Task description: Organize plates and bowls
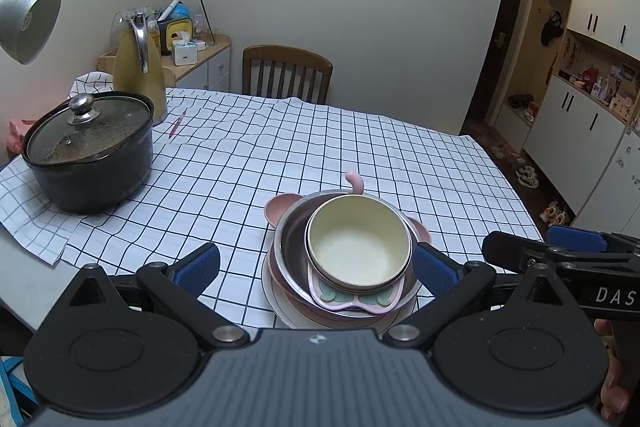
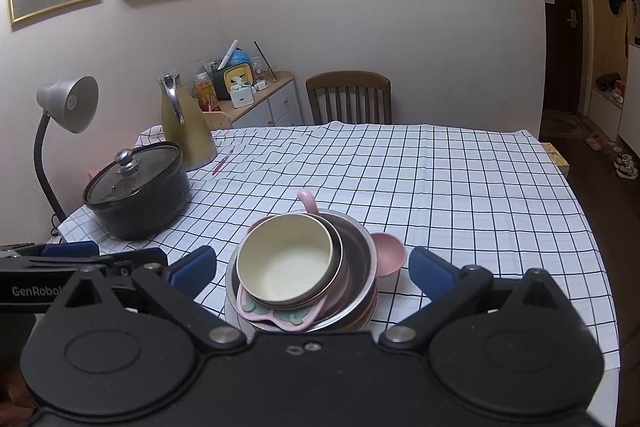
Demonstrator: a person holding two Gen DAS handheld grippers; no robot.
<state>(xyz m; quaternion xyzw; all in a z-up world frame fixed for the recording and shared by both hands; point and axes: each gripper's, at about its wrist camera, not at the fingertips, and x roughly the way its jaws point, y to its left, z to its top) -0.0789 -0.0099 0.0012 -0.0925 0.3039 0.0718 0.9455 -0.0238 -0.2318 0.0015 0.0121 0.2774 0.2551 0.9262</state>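
Observation:
A stack of dishes stands on the checked tablecloth near the front edge. On top is a cream bowl [image 1: 358,241] [image 2: 286,261], tilted, on a pink shaped dish [image 1: 352,297] [image 2: 276,313], inside a steel bowl [image 1: 292,239] [image 2: 358,255], over a pink plate and a white plate [image 1: 276,297]. A pink eared plate [image 1: 278,207] [image 2: 386,253] shows beneath. My left gripper [image 1: 316,267] is open, its jaws either side of the stack. My right gripper [image 2: 312,269] is open, also spanning the stack. Both are empty.
A black lidded pot [image 1: 90,151] [image 2: 138,187] stands at the left, with a gold jug [image 1: 138,67] [image 2: 184,123] and a red pen [image 1: 177,123] behind it. A desk lamp [image 2: 68,107] is at far left. A wooden chair [image 1: 286,73] [image 2: 348,97] stands beyond the table.

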